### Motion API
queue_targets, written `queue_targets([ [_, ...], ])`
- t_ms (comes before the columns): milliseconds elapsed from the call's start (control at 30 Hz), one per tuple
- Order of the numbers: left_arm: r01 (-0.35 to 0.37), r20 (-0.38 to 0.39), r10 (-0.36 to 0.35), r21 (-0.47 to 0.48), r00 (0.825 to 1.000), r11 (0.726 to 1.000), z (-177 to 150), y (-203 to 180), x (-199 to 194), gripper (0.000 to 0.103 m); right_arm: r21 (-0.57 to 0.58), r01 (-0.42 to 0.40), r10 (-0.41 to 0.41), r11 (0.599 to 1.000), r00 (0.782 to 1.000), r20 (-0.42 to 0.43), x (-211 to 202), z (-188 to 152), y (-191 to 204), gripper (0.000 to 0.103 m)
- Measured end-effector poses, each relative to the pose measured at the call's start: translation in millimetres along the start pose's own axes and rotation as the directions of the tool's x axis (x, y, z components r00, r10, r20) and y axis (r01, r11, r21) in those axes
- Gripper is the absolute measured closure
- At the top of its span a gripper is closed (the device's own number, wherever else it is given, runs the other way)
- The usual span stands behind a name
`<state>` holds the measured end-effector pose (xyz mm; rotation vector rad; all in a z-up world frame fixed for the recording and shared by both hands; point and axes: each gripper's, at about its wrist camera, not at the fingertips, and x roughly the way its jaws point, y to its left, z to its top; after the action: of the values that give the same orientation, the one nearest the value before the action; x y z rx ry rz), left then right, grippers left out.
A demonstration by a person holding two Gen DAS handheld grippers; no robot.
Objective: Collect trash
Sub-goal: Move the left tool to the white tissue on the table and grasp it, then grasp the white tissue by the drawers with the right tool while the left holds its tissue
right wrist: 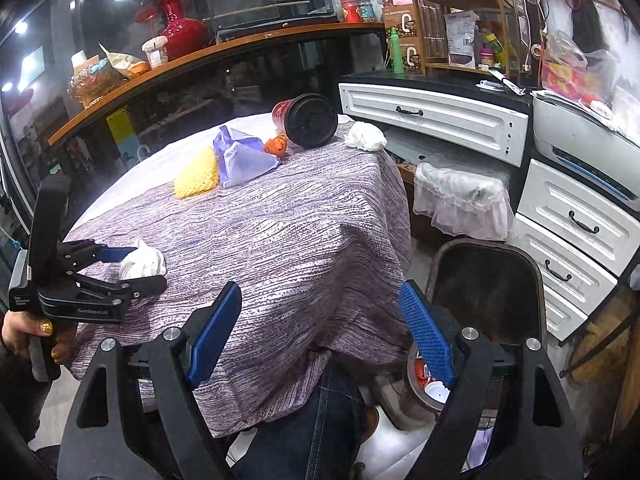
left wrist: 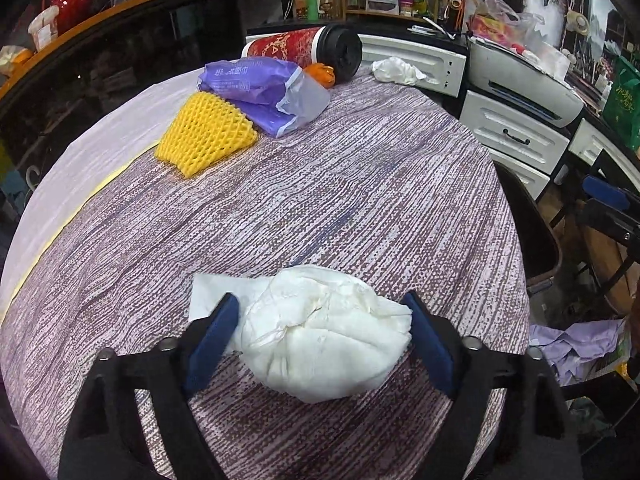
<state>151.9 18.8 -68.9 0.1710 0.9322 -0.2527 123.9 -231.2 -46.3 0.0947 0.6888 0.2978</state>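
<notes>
In the left wrist view, my left gripper [left wrist: 320, 320] has its two blue pads on both sides of the crumpled white tissue [left wrist: 320, 332], which lies on the near part of the purple tablecloth [left wrist: 320, 184]. The pads seem to touch the paper, but I cannot tell if they press it already or only stand around it. Far on the table I see the yellow foam net [left wrist: 206, 136], the purple plastic bag [left wrist: 262, 92], the fallen red cup [left wrist: 308, 50], an orange peel [left wrist: 320, 74] and a second tissue [left wrist: 396, 70] near the far corner.

In the right wrist view, my right gripper [right wrist: 320, 320] is wide open and holds nothing. It hangs over the near corner of the table, and the dark bin [right wrist: 490, 280] stands on the floor just beside the table. My left gripper [right wrist: 132, 264] is seen from the side there, around the tissue [right wrist: 142, 264].

I think the danger is this: the tissue is soft and loose, so a weak grip could take only one fold, and the rest may fall on the way to the bin. Also the pads may catch the cloth.
</notes>
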Motion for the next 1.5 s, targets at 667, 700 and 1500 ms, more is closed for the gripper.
queue_targets([
  [667,0.057,0.129,-0.042,-0.110,0.991,0.992,23.2,14.2,-40.6,0.079,-0.017,-0.022,0.022,1.000,1.000,0.022,36.1,32.4,-2.8,0.022],
  [700,0.065,0.138,-0.051,-0.104,0.989,0.992,28.3,10.9,-41.7,0.079,-0.026,-0.017,0.018,0.999,0.999,0.029,40.9,39.1,-3.5,0.022],
  [1500,0.204,0.160,-0.182,-0.136,0.970,0.969,92.8,-7.3,4.7,0.079,-0.074,0.050,-0.054,0.996,0.997,-0.046,211.5,165.1,-50.9,0.035],
])
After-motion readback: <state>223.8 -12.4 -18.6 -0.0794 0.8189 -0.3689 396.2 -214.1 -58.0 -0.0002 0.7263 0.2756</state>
